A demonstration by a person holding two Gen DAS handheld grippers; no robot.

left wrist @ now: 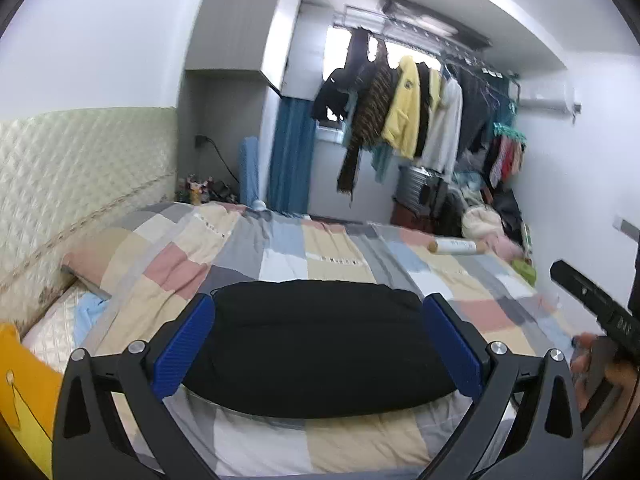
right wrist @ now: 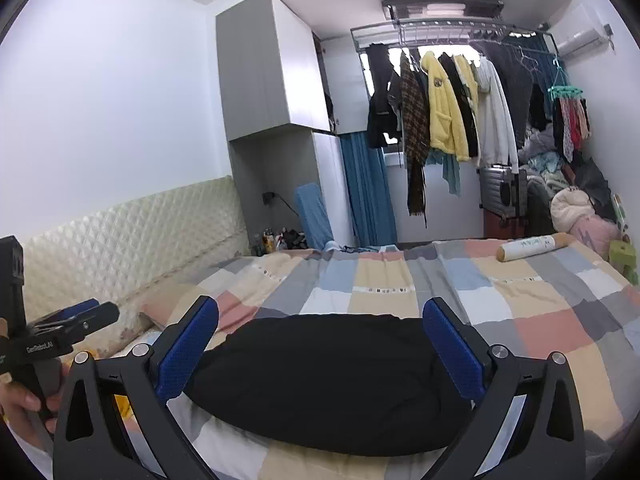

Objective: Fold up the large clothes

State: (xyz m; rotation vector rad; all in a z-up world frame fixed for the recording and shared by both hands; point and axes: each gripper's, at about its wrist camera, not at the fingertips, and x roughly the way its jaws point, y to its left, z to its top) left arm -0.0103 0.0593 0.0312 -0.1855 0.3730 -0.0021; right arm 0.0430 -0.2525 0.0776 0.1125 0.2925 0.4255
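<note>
A black garment (left wrist: 316, 344) lies folded in a compact block on the checked bedspread (left wrist: 320, 252); it also shows in the right wrist view (right wrist: 328, 380). My left gripper (left wrist: 318, 308) is open and empty, held above the near side of the garment, its blue pads (left wrist: 184, 348) wide apart. My right gripper (right wrist: 320, 312) is open and empty too, above the same garment. The right gripper's body shows at the right edge of the left wrist view (left wrist: 592, 300). The left gripper shows at the left edge of the right wrist view (right wrist: 76, 316).
The bed has a quilted cream headboard (right wrist: 132, 236) on the left and a pillow (left wrist: 120, 256). A rolled paper tube (right wrist: 532, 246) lies at the far right of the bed. Hanging clothes on a rack (right wrist: 448, 108), a suitcase (right wrist: 500, 192) and piled items (right wrist: 576, 208) stand beyond.
</note>
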